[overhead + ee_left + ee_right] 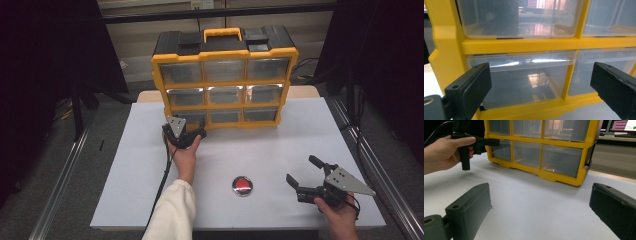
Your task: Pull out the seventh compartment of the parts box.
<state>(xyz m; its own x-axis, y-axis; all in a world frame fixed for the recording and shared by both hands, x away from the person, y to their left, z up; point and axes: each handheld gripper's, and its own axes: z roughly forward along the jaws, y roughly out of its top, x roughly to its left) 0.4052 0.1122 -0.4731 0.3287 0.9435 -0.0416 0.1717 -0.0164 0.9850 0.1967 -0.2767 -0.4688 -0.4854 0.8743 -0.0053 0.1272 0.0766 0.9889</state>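
Drawers fill the yellow and black cabinet (224, 75) standing at the far side of my white table (140, 165): I count nine clear ones, in three rows of three, all pushed in. One black and yellow handle (222, 34) tops the cabinet. I have my left gripper (192, 131) right up at the bottom left drawer (188, 118), its jaws spread wide; in the left gripper view that drawer (524, 77) sits between the two black jaws, and I cannot tell whether either jaw touches it. The right gripper view shows my left hand (441, 153) wrapped around that gripper's handle, just beside the cabinet's lower corner. My right gripper (305, 177) hangs over the near right part of the table, well apart from the cabinet, jaws also wide apart and holding nothing. One round red button (242, 185) with a silver rim lies on the table between my two hands, nearer the front edge. One pale sleeve (172, 212) covers my left forearm.
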